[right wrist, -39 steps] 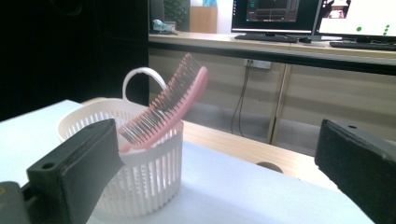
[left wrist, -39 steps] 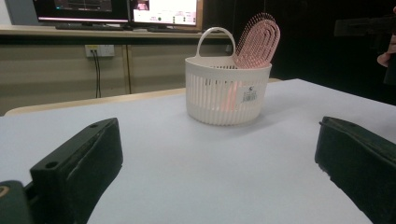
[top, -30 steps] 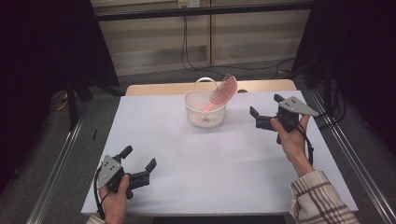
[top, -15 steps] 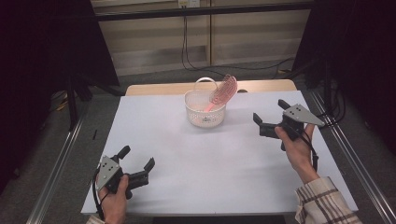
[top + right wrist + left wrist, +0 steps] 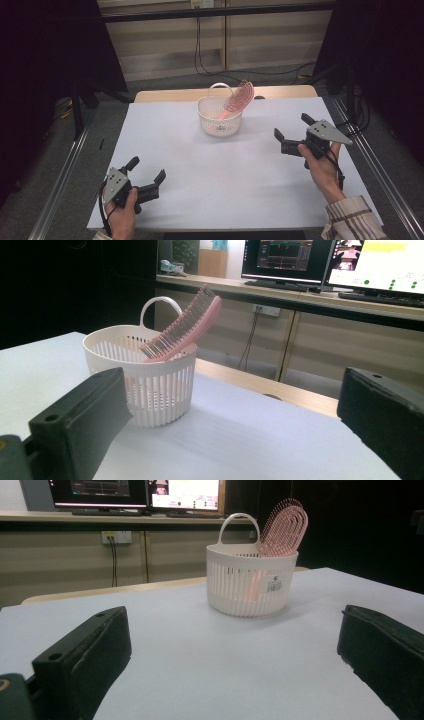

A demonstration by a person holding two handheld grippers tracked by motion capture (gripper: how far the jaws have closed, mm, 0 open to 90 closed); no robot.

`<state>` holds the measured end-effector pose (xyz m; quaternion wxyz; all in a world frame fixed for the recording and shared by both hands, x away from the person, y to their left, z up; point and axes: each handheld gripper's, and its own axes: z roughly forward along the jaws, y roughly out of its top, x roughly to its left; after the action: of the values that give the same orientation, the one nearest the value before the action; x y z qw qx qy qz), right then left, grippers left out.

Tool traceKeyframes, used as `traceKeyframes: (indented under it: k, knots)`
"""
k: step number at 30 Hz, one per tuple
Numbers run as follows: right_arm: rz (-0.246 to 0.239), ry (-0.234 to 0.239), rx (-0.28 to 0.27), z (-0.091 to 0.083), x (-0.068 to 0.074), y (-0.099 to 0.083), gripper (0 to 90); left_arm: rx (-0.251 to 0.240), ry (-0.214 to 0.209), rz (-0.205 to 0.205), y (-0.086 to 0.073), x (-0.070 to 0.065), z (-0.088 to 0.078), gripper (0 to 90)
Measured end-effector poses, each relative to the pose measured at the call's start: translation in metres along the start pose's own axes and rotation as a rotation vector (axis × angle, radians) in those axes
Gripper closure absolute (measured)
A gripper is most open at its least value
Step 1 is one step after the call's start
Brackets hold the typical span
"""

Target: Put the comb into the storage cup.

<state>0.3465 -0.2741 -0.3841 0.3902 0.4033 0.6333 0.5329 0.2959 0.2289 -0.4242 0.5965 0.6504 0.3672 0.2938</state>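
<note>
A white slatted basket (image 5: 219, 119) with a loop handle stands at the far middle of the white table (image 5: 220, 170). A pink hairbrush (image 5: 239, 98) leans in it, head sticking up over the rim to the right. The basket (image 5: 251, 585) and brush (image 5: 283, 529) also show in the left gripper view, and the basket (image 5: 145, 385) and brush (image 5: 186, 325) in the right gripper view. My left gripper (image 5: 146, 170) rests open at the near left, nothing between its jaws. My right gripper (image 5: 292, 126) is held open at the right, level with the basket, holding nothing.
A wooden strip (image 5: 170, 95) runs along the table's far edge. Metal rails (image 5: 367, 160) flank the table. Cables (image 5: 200, 55) hang on the wall behind. Monitors (image 5: 380, 267) stand on a shelf beyond.
My right gripper has drawn back from the basket, toward the near right. The left gripper has barely moved.
</note>
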Motion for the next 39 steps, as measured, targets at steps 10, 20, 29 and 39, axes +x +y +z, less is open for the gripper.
traceKeyframes:
  k: [10,20,29,39]
  knots:
    - [-0.001,-0.011,0.002,-0.014,0.0,-0.008,0.0,0.005,0.003,0.006,0.0,-0.001,-0.001,1.0]
    - [0.015,-0.024,-0.001,-0.032,-0.001,-0.017,0.0,0.006,0.001,-0.003,0.0,-0.001,-0.002,1.0]
    - [0.007,-0.043,-0.02,-0.051,-0.001,-0.02,0.0,-0.002,0.004,-0.003,0.001,-0.001,-0.004,0.9]
    - [0.044,-0.051,-0.007,-0.069,-0.003,-0.03,0.0,0.005,0.008,0.008,0.001,-0.001,-0.006,1.0]
